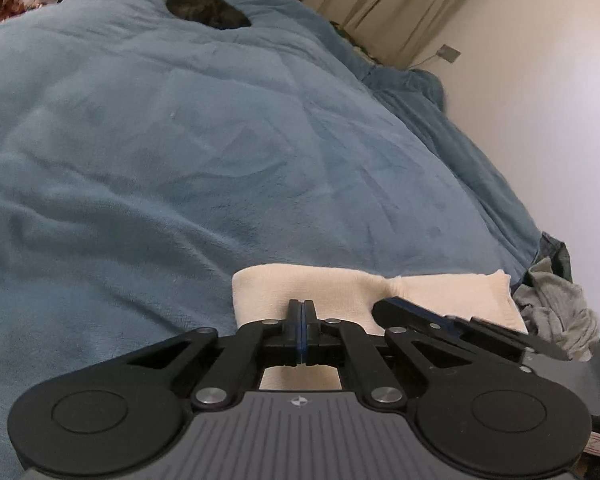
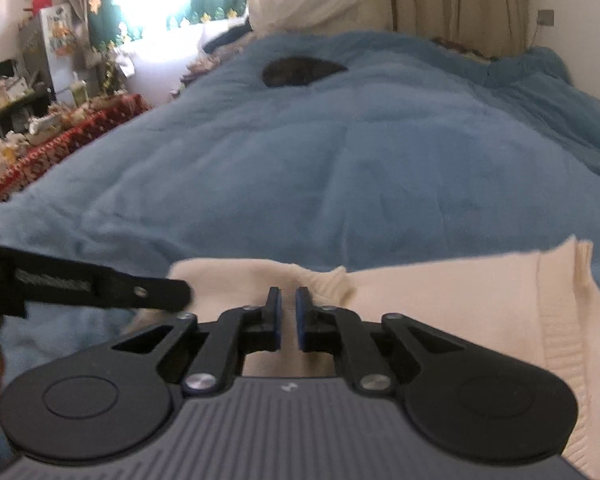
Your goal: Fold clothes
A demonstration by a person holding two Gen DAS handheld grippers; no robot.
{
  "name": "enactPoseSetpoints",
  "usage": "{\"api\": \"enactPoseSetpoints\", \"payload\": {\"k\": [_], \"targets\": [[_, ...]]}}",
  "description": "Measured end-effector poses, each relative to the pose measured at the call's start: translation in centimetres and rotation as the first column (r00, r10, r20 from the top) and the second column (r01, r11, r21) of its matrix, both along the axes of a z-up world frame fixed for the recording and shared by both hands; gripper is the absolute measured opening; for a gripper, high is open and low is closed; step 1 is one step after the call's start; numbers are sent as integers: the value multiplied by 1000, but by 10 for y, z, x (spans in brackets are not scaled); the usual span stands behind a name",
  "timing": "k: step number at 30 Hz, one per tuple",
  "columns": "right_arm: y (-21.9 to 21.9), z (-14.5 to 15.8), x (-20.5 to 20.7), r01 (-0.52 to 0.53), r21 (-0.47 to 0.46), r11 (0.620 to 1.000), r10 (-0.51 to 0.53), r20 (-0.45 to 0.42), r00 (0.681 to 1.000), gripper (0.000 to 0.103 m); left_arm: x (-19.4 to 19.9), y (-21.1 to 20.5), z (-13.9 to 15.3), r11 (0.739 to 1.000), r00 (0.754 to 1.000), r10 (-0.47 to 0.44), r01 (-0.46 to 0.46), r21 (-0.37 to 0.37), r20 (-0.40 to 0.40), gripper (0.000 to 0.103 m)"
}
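A cream knit garment (image 1: 340, 288) lies flat near the close edge of a bed, on a blue fleece blanket (image 1: 180, 140), its ribbed hem visible along the right side in the right wrist view. A small pinched pucker sits in its far edge.

The left gripper (image 1: 301, 308) rests over the garment with its jaws pressed together, the blue pads meeting with no gap; whether any cloth is nipped between them cannot be told. The right gripper (image 2: 286, 300) hovers just above the cream knit, a narrow slot showing between its fingers (nothing sits in that slot). The two tools are close together, side by side.

A crumpled grey garment (image 1: 556, 308) lies just beyond the cream one's right end. Far up the blanket rests a dark rounded object (image 1: 208, 10). Beige curtains (image 1: 380, 4) hang behind the bed.
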State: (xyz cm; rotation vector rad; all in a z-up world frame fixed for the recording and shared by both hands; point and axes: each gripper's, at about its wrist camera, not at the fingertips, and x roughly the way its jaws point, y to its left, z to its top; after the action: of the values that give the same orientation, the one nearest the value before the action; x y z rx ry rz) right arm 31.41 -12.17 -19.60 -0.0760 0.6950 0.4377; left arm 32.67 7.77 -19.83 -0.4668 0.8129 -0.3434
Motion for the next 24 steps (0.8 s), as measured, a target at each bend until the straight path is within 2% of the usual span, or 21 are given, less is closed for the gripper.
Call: {"api": "enactPoseSetpoints", "payload": {"k": [4,5,8,11,13,17,19,21,24], "targets": [[-3,13,-2,9,40,999,-9,12,1000,4,-10,-4,15,1000,997,-10,9,19,77,4],[-1,18,-6,-8,46,999,7,34,999,8,-13,-6,20,1000,995,-23,21,19,96,4],[13,26,-13,-75,16,997,73,77,994,9,-8,-11,21,999,996,-38,35,36,79,4],[29,7,-1,-83,-87,993,84,11,996,9,1,-9,4,999,1000,-22,22,36,7,3],[23,5,2,-77,-68,995,77,-6,997,8,0,0,-1,1000,1000,-18,18,-2,-24,3],[1,22,-9,-27,-47,999,28,15,999,9,-22,11,17,1000,1000,-7,7,13,9,2],[-10,31,-22,-27,15,1000,27,22,999,10,-39,12,26,999,999,-30,31,-19,32,2],[-15,38,-41,-51,54,997,49,35,998,11,-52,9,31,998,998,-54,55,-26,41,2],[-4,31,-65,-112,49,993,111,17,994,10,-63,-4,22,997,997,-78,78,-11,14,2]]}}
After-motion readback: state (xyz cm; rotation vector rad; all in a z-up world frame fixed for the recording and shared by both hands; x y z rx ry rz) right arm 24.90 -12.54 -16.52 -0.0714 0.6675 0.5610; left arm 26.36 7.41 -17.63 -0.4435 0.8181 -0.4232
